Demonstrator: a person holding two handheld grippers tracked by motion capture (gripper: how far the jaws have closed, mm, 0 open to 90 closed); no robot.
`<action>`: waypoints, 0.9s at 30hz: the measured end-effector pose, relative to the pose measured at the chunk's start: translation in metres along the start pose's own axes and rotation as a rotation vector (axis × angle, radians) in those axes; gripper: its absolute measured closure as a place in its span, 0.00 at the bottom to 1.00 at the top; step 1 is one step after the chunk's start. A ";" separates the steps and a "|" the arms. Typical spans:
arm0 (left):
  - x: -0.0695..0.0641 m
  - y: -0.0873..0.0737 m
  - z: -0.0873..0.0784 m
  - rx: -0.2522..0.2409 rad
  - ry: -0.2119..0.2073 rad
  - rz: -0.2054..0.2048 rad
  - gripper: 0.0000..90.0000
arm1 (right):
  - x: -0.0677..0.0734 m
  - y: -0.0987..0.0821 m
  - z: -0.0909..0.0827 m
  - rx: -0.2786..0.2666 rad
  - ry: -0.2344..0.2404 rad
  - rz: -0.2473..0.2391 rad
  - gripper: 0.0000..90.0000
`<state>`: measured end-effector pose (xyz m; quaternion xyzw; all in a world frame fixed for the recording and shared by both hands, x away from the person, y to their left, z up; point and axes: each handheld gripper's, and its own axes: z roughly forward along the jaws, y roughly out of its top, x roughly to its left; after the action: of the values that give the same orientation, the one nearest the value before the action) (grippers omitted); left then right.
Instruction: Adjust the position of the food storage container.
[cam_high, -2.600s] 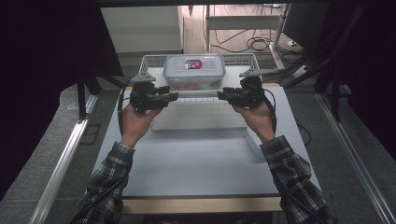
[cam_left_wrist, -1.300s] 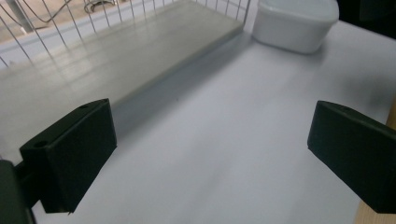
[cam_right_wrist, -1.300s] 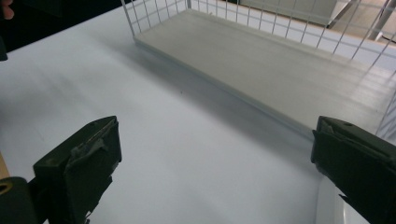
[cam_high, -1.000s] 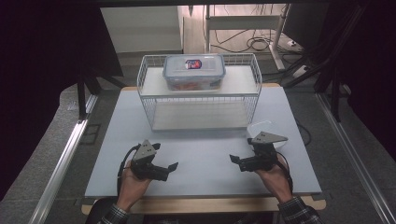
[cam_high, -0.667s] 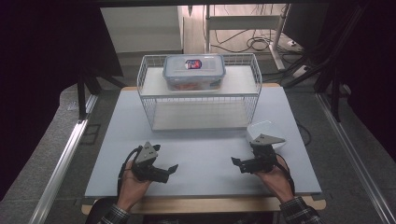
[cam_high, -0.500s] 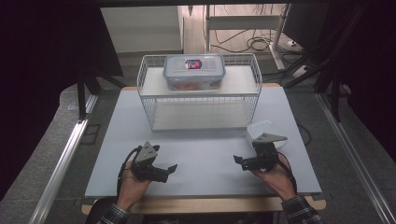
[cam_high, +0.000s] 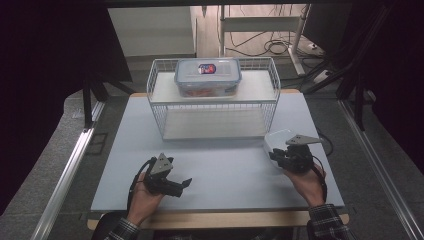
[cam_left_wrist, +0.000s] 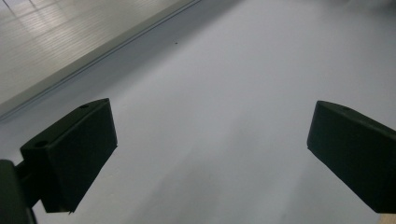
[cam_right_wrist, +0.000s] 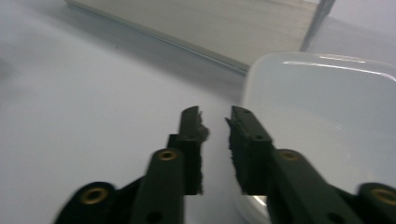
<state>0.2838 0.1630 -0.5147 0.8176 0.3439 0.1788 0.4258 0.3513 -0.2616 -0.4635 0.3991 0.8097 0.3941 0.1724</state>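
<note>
A clear lidded box (cam_high: 207, 77) with red contents stands on top of a white wire rack (cam_high: 270, 82) at the back of the table. A translucent white plastic container (cam_high: 278, 138) (cam_right_wrist: 327, 116) lies on the table at the front right. My right gripper (cam_high: 274, 154) (cam_right_wrist: 215, 119) sits at its near edge. Its jaws have just been closing and stand a narrow gap apart with nothing between them; the container lies beside and under the right-hand jaw. My left gripper (cam_high: 182, 187) (cam_left_wrist: 210, 154) rests low over bare table at the front left, jaws wide open and empty.
The pale grey table top (cam_high: 220, 165) spreads between the two hands. The wire rack's lower shelf (cam_high: 215, 124) holds nothing. The wooden front edge (cam_high: 220, 218) is close to both wrists. Dark floor, rails and cables surround the table.
Both hands came back from the rack to the table's front. In the last second the right gripper slid right and away toward the white container and its jaws narrowed. The left gripper stayed put.
</note>
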 end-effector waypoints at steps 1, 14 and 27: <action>0.000 0.000 0.000 0.002 -0.001 0.000 0.01 | -0.002 0.000 0.000 0.006 -0.006 -0.005 0.89; 0.000 0.000 0.002 0.004 0.004 -0.005 0.01 | -0.045 0.006 -0.004 -0.025 -0.114 0.045 0.99; 0.000 -0.001 0.006 0.027 0.006 0.001 0.01 | -0.088 -0.002 -0.008 -0.022 -0.203 0.109 0.99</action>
<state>0.2866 0.1597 -0.5187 0.8230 0.3468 0.1768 0.4137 0.4002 -0.3350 -0.4634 0.4787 0.7608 0.3691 0.2362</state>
